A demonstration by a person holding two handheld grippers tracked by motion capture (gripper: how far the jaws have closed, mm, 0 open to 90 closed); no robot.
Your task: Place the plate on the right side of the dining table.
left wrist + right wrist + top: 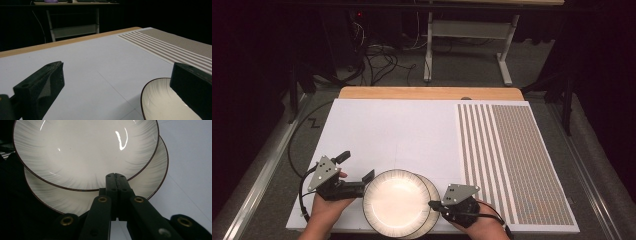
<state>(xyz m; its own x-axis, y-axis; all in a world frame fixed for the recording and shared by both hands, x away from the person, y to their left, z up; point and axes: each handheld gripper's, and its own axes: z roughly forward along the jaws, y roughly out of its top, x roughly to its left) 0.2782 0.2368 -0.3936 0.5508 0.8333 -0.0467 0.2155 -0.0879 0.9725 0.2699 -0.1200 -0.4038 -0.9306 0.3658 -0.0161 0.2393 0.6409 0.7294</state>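
while both of my hands sit low at the near edge of the table, two stacked plates lie between the grippers. the upper plate (396, 202) rests on the lower plate (434, 215), shifted left of it, so the lower one peeks out as a crescent on the right side. both are pale with a thin dark rim and faint radial streaks.

my right gripper (434, 205) has its jaws clenched together with nothing between them; in the right gripper view the closed tips (116, 178) sit just over the crescent of the lower plate (150, 182), right at the rim of the upper plate (85, 152). whether the tips touch the china i cannot tell.

my left gripper (368, 179) stands released, jaws wide apart. in the left gripper view one jaw reaches over the rim of the upper plate (160, 102) and the other hangs above bare white board, with no pad pressing on anything.

around the plates, the white board (387, 130) is open surface. a striped and finely patterned mat area (512, 155) covers the right part of the board, well apart from the plates. a strip of wooden tabletop (427, 93) shows at the far edge. beyond it, on the floor, a tangle of cables (382, 57) and the white frame of another table (467, 35) stand in the dark.
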